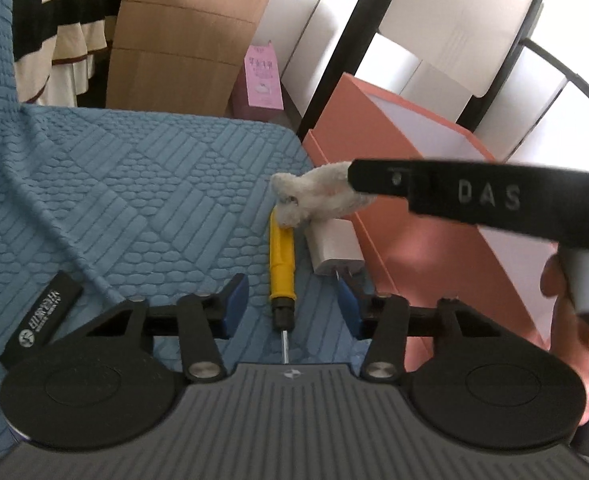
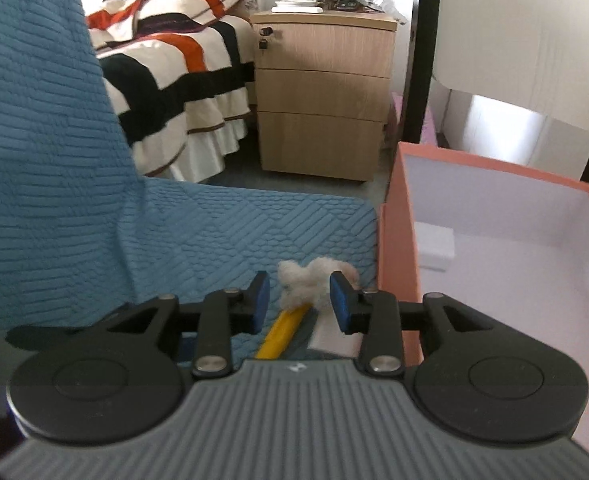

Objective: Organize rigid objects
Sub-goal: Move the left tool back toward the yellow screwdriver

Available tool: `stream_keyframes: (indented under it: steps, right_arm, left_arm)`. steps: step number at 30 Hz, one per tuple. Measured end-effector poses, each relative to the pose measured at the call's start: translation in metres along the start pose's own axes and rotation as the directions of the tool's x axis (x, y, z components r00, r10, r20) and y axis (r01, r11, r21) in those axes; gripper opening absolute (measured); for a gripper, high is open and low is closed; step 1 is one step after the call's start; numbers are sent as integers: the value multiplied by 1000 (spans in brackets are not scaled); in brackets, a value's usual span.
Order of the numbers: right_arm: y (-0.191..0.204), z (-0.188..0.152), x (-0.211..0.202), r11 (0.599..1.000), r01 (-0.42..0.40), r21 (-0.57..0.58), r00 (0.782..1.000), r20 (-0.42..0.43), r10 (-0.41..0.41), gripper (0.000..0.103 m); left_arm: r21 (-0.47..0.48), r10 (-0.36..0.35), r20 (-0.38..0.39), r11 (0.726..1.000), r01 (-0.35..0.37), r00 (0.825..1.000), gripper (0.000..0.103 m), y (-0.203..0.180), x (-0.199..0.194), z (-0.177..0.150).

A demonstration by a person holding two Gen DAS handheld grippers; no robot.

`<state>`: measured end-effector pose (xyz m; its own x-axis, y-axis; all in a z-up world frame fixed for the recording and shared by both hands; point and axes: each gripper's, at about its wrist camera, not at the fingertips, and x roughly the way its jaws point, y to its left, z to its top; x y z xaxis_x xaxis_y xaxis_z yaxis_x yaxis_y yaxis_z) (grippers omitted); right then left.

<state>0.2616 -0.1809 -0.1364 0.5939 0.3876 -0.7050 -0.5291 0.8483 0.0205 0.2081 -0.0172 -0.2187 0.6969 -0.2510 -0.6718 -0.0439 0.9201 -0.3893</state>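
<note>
A yellow-handled screwdriver (image 1: pixel 281 261) lies on the blue quilted cover, tip toward me, between the fingers of my open left gripper (image 1: pixel 292 307). A white charger plug (image 1: pixel 335 249) lies just right of it, and a fluffy white plush toy (image 1: pixel 314 194) lies beyond both. My right gripper (image 2: pixel 300 302) is open and empty, above the plush toy (image 2: pixel 308 280), with the screwdriver (image 2: pixel 281 334) and the charger (image 2: pixel 334 340) below it. Its black body crosses the left wrist view (image 1: pixel 474 196). The orange box (image 2: pixel 398 248) stands at the right and holds a small white box (image 2: pixel 434 248).
A black case (image 1: pixel 40 316) lies on the cover (image 1: pixel 134 200) at the left. A wooden drawer cabinet (image 2: pixel 320 96) and a striped bed (image 2: pixel 166 76) stand beyond. A pink carton (image 1: pixel 260 76) sits on the floor. A black frame with white panels (image 1: pixel 454 20) rises behind the orange box (image 1: pixel 414 240).
</note>
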Motion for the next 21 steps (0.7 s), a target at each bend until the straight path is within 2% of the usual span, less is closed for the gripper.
stream_keyframes:
  steps: [8,21]
  right_arm:
    - [-2,16,19,998,49,-40,999,3,-49,35]
    - [6,10,45,991,84,-104,992,-86,-93,34]
  left_arm:
    - [-3,8,-31,1000,-8,1000,47,4,21,5]
    - [26,29,-76,999,-27,997,42,6,44,4]
